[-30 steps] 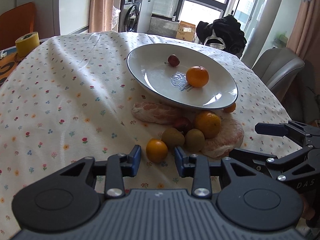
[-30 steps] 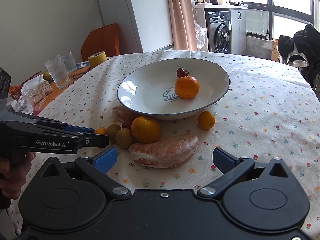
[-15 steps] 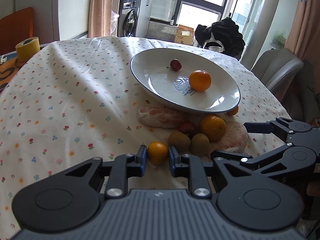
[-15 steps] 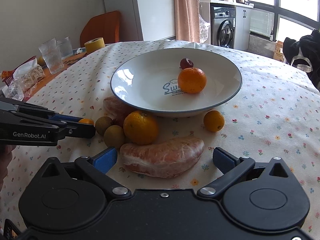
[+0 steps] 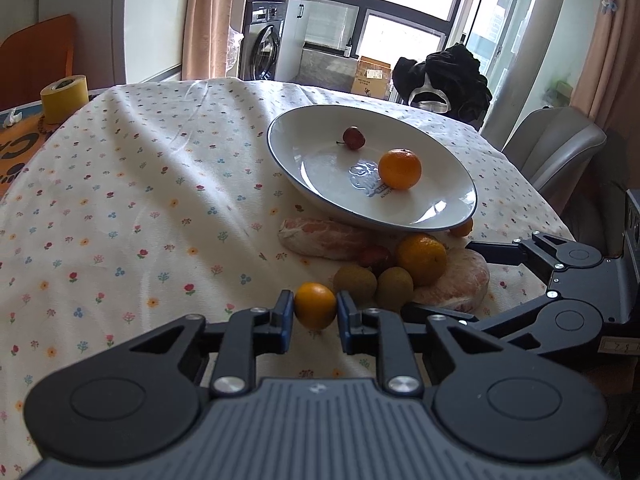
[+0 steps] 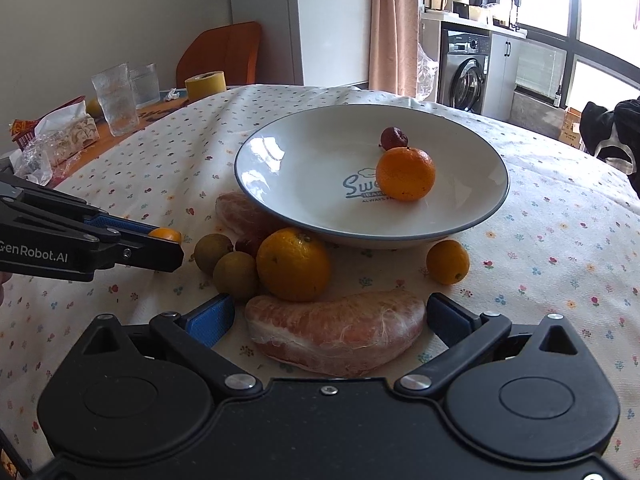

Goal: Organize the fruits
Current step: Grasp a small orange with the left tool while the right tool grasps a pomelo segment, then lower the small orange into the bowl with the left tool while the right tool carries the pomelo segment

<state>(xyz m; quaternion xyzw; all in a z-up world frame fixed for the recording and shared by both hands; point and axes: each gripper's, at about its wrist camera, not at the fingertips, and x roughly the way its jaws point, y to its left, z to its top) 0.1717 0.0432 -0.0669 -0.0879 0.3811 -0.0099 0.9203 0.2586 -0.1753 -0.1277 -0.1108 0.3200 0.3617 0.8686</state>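
My left gripper (image 5: 315,316) is shut on a small orange (image 5: 315,311) resting on the flowered tablecloth; the right wrist view shows that small orange (image 6: 166,235) at the left gripper's tip. My right gripper (image 6: 330,320) is open, with a jaw on either side of a peeled pomelo segment (image 6: 334,336). Behind it lie a large orange (image 6: 293,264), two brown-green fruits (image 6: 236,276), another small orange (image 6: 447,262) and a second pomelo segment (image 5: 324,238). The white plate (image 6: 240,168) holds an orange (image 6: 405,174) and a small red fruit (image 6: 394,138).
A yellow tape roll (image 6: 206,82), two glasses (image 6: 116,100) and snack packets (image 6: 60,136) stand at the table's far left. An orange chair (image 6: 228,52) is behind them. A grey chair (image 5: 560,144) stands past the table's right edge.
My left jaws have closed onto the small orange. The right gripper has moved in toward the near pomelo segment and rolled slightly.
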